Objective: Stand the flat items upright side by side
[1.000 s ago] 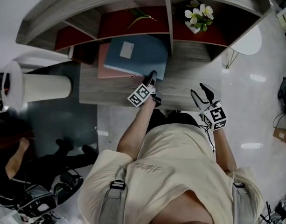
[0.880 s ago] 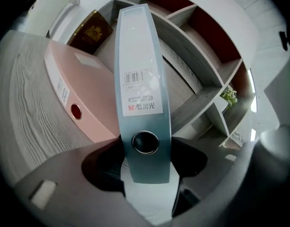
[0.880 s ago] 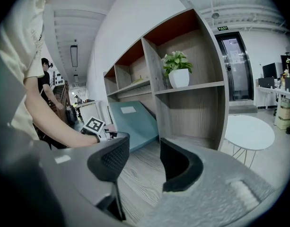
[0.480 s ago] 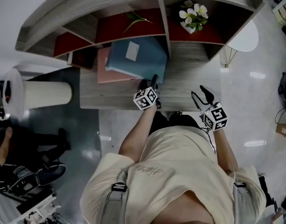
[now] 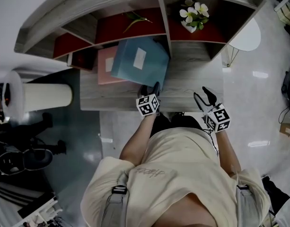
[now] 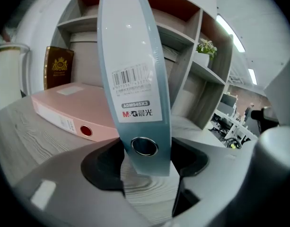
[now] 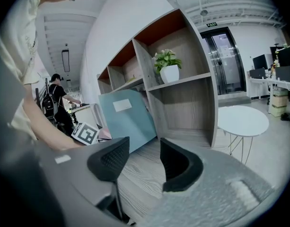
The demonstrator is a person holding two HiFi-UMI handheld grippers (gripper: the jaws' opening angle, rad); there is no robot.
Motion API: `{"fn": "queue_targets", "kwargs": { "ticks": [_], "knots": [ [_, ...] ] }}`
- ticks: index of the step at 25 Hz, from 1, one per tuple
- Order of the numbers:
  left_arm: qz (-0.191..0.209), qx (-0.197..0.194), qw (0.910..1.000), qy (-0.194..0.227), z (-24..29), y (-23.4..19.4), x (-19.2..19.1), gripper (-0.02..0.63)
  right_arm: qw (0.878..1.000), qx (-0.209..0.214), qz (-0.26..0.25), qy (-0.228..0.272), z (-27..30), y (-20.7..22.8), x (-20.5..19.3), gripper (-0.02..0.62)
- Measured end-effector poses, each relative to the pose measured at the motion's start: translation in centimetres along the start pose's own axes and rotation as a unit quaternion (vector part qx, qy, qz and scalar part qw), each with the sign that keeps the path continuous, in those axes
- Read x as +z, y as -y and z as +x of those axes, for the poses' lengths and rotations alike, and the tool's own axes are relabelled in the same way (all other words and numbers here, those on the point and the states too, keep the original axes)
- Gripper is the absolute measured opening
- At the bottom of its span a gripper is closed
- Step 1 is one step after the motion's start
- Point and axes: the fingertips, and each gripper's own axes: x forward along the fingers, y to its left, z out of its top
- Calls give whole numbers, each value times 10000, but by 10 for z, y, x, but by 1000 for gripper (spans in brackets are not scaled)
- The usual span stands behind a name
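Our left gripper point(image 5: 152, 87) clamps the spine of the blue plastic lever-arch file point(image 5: 141, 60), which is tipped steeper than a second ago and seemingly close to the wooden shelf divider point(image 5: 163, 18). One pink plastic file point(image 5: 105, 66) lies flat beside it, making two files. Our right gripper point(image 5: 204, 95), jaws apart and empty, hovers over the bare grey wooden desk point(image 5: 194, 74).

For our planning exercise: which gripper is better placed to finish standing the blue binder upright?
Left. The left gripper grips the blue binder by its spine, tilted up off the desk; the right gripper hangs empty, apart from it.
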Motion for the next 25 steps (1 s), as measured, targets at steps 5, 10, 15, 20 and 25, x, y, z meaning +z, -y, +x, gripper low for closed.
{"fn": "queue_targets", "kwargs": {
  "ticks": [5,10,15,20,25],
  "knots": [
    [585,50,9982,90,-13,2,0,319,10000,51,49,-33,3,-2,-3,209],
    [1886,369,9813,103,-15,20,10,322,9998,165,-22,-53,12,-11,-2,209],
    [2043,316,9783,153,-17,39,10,319,9998,178,-46,-68,16,-17,-2,209],
    [2131,111,9767,-226,-5,49,4,315,9999,85,20,-143,13,-12,-8,209],
    [2244,33,9740,-322,20,52,12,310,9998,-12,77,-199,11,-7,-13,209]
  ]
}}
